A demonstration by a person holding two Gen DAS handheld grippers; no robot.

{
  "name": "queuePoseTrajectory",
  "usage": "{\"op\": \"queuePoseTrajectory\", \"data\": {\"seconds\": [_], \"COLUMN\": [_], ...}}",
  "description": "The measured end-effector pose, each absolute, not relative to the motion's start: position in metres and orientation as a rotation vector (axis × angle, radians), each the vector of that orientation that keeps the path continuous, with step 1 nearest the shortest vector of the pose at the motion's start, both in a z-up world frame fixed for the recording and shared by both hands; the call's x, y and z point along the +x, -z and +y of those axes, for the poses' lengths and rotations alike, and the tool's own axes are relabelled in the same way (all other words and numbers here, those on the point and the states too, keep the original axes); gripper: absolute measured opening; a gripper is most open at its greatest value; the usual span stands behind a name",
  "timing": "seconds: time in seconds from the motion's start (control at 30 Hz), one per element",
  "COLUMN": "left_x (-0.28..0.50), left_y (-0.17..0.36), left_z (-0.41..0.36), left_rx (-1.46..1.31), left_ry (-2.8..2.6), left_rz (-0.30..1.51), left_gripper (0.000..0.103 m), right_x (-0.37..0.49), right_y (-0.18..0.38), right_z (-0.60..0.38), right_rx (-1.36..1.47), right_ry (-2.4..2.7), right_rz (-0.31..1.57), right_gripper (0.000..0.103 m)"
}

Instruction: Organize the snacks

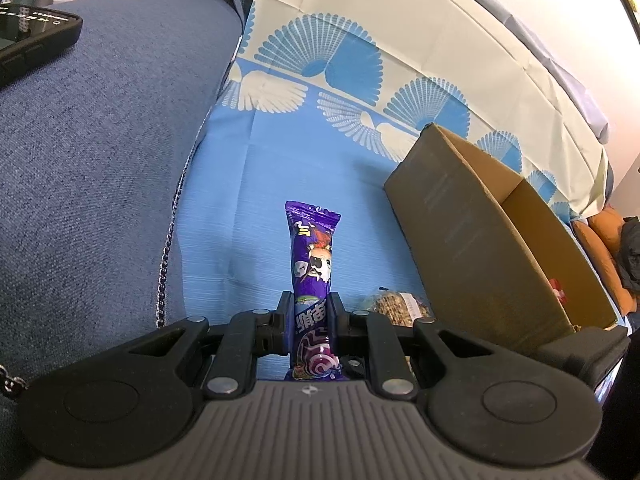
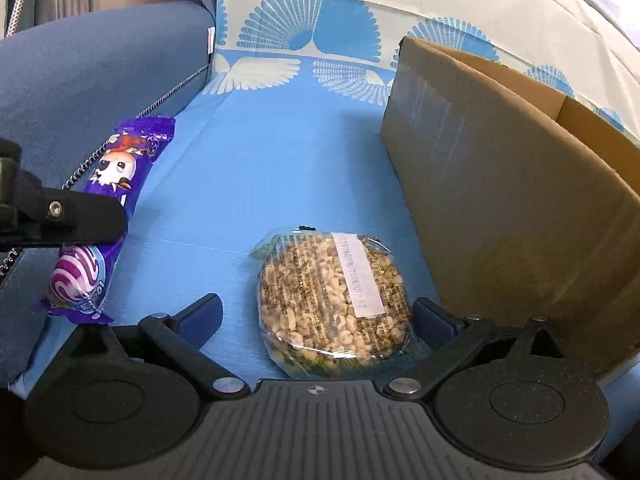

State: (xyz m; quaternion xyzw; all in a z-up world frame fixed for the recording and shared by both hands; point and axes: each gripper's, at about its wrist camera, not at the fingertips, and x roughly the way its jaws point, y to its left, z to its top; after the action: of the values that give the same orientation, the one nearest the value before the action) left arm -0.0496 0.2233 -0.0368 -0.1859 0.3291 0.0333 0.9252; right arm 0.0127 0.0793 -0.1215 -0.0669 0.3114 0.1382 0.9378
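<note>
A long purple snack packet (image 1: 311,252) with a cartoon print stands between the fingers of my left gripper (image 1: 311,300), which is shut on its lower half. In the right wrist view the same packet (image 2: 120,168) hangs at the left, with one left finger (image 2: 88,216) across it. A round puffed-grain cake in clear wrap (image 2: 332,300) lies flat on the blue cloth (image 2: 260,168). My right gripper (image 2: 318,306) is open around the cake, its pads on either side and the left one well apart from it. The cake's edge (image 1: 396,308) also shows in the left wrist view.
An open cardboard box (image 2: 500,200) (image 1: 480,240) stands on the cloth just right of the cake. A blue sofa cushion (image 1: 100,140) with a zipper borders the cloth on the left, and a black phone (image 1: 28,36) lies on it. The patterned cloth runs up the sofa back.
</note>
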Motion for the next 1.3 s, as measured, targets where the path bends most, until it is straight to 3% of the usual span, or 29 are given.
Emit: {"op": "queuePoseTrajectory", "data": {"seconds": [0.03, 0.1, 0.43, 0.7, 1.03, 1.17, 1.3], "left_x": [-0.049, -0.049, -0.051, -0.056, -0.057, -0.045, -0.022], "left_y": [0.037, 0.037, 0.035, 0.032, 0.012, -0.016, -0.053], "left_z": [0.223, 0.222, 0.223, 0.218, 0.182, 0.145, 0.101], "left_rx": [-0.382, -0.383, -0.381, -0.353, -0.343, -0.325, -0.264], "left_ry": [-0.068, -0.069, -0.068, -0.091, -0.141, -0.115, -0.047], "left_rz": [0.675, 0.673, 0.664, 0.64, 0.666, 0.649, 0.591], "left_gripper": [0.017, 0.017, 0.015, 0.015, 0.015, 0.015, 0.015], "right_x": [0.013, 0.016, 0.0, -0.031, -0.013, 0.011, 0.036], "right_y": [0.122, 0.121, 0.095, 0.031, -0.06, -0.054, -0.042], "right_z": [0.079, 0.076, 0.06, 0.022, -0.107, -0.153, -0.184], "right_rx": [-0.134, -0.134, -0.17, -0.179, -0.158, -0.163, -0.019], "right_ry": [-0.287, -0.291, -0.381, -0.529, -0.534, -0.421, -0.298], "right_rz": [0.636, 0.626, 0.559, 0.41, 0.208, 0.155, 0.229], "right_gripper": [0.098, 0.082, 0.081, 0.081, 0.082, 0.082, 0.082]}}
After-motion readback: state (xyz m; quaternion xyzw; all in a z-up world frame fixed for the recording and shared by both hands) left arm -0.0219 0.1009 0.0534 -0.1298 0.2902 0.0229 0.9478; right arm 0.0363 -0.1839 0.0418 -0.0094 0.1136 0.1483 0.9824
